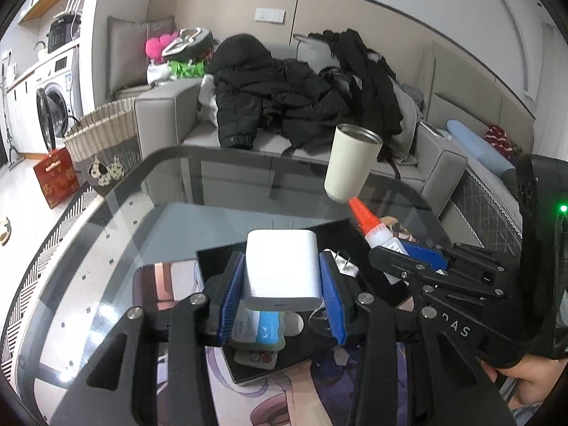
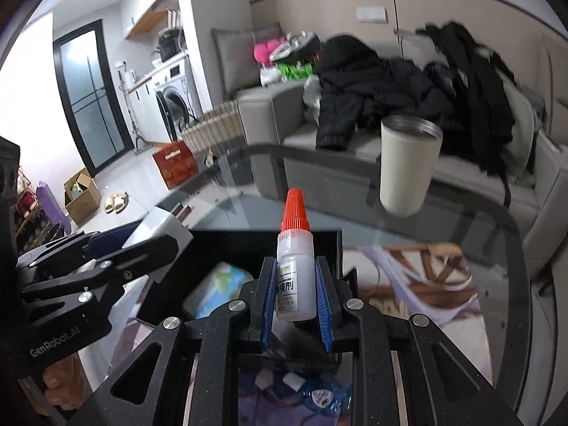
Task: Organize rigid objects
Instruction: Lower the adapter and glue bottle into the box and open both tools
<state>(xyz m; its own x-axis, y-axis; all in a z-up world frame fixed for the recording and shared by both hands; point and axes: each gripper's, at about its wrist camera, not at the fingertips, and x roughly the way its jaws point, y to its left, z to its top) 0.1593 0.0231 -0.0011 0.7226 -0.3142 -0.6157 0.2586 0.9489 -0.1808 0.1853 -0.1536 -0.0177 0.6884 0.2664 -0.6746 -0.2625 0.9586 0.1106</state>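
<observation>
A white rounded plastic charger block (image 1: 280,269) is clamped between the blue pads of the left gripper (image 1: 282,284), above a black open box (image 1: 284,369). To its right, a small white orange-capped glue bottle (image 2: 294,269) is pinched upright in the right gripper (image 2: 295,301), before a cream steel-rimmed cup (image 2: 408,163).

Bare glass bench (image 1: 149,206) open left and ahead. Cream cup (image 1: 349,163) standing far right, blocking that side. Black tray (image 1: 220,259) below crowded with packets; right hand-held gripper (image 1: 422,255) close alongside left hand-held gripper (image 1: 282,284).
</observation>
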